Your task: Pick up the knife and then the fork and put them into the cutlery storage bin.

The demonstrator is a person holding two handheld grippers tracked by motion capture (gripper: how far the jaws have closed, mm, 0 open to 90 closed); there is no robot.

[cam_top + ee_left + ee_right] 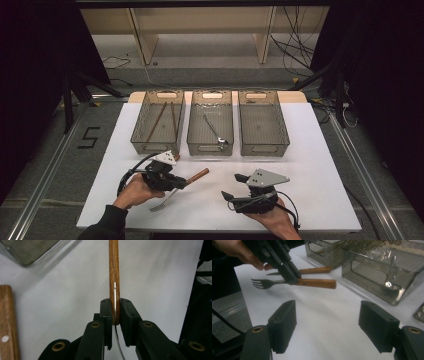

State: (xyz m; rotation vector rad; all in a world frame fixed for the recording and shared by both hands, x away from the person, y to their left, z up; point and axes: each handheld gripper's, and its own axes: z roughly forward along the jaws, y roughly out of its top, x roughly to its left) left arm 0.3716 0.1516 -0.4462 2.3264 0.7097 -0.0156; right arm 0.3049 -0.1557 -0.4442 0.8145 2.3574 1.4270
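Note:
My left gripper (186,183) is shut on a fork (198,175) with a wooden handle, gripping it where the handle meets the metal neck. In the left gripper view the handle (114,265) runs straight up from between the jaws of the left gripper (115,303). The tines (259,283) point away from the bins, and a shadow lies under the fork (314,283). A second wooden-handled utensil (313,270) lies just behind it. My right gripper (232,185) stands open at the front right, its jaws (328,307) wide apart with nothing between them.
Three clear bins stand in a row at the back of the white table (310,165). The left bin (137,135) holds brown sticks (157,121), the middle bin (210,148) a spoon (215,131). The right bin (265,148) stands beside them.

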